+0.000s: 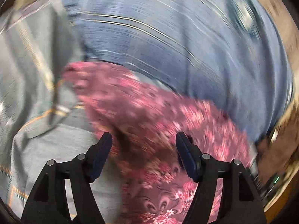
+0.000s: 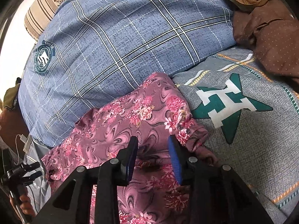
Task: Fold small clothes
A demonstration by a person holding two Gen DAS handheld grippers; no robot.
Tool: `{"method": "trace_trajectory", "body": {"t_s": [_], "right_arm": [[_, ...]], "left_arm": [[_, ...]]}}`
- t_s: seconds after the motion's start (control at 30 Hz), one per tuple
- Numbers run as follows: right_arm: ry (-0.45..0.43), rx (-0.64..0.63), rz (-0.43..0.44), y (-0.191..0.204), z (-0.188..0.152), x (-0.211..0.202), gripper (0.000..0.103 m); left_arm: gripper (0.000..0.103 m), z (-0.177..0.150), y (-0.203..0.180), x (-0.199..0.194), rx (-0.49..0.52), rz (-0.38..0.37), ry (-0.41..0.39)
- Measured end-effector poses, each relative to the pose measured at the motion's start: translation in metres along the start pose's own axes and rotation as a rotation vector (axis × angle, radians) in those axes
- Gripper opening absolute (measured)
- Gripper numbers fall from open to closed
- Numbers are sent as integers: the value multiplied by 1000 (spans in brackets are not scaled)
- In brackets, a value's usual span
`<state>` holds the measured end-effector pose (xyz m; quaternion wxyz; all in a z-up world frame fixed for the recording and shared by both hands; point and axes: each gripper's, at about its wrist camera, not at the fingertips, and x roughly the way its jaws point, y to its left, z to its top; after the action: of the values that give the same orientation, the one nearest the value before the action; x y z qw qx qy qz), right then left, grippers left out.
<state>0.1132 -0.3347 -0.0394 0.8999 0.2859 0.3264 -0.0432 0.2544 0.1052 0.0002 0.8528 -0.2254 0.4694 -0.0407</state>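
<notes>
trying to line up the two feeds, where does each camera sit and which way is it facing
Left wrist: sits on the left claw, looking forward and down along its open fingers at the blurred floral garment, with the blue plaid pillow beyond.
Right wrist: sits on the right claw, looking down at the floral garment on the grey bedsheet; its fingers are open. At the left edge, the person's hand grips the other tool.
Shared: the floral garment, plaid pillow and grey bedsheet.

A blue plaid pillow (image 2: 119, 43) rests on grey star-printed bedding (image 2: 243, 112), a striped cushion (image 2: 41, 13) behind it.
</notes>
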Motion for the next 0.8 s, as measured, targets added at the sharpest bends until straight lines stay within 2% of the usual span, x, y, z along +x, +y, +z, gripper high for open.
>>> {"method": "trace_trajectory", "body": {"t_s": [0.03,0.1,0.2,0.3,0.4,0.5,0.63,0.67,0.7,0.73,0.77,0.8], "right_arm": [[-5,-27,-33,7,0,-2,37],[-6,-111,-58,22,-5,-1,59],[29,-198,-95,38,-8,10,72],[41,-244,-108,46,-10,15,76],[38,-235,-95,44,-10,14,76],[30,-200,-49,37,-8,10,76],[23,-171,-12,32,-7,7,77],[21,-168,-5,32,-7,7,77],[20,-164,1,31,-7,7,77],[19,-159,10,30,-6,6,78],[18,-155,17,30,-6,6,78],[16,-148,26,29,-6,6,78]], "left_arm": [[70,5,11,-1,-36,-15,3],[70,11,21,4,-60,-31,40],[70,6,18,18,-49,-82,140],[70,-7,4,37,-56,-134,229],[70,-13,-7,57,-91,-145,288],[70,-7,-7,72,-153,-127,271],[68,2,10,81,-299,-138,260],[59,3,13,82,-323,-147,255],[41,3,17,81,-346,-164,245],[28,2,18,80,-364,-187,247],[8,1,18,81,-371,-200,255],[7,0,19,81,-378,-210,261]]}}
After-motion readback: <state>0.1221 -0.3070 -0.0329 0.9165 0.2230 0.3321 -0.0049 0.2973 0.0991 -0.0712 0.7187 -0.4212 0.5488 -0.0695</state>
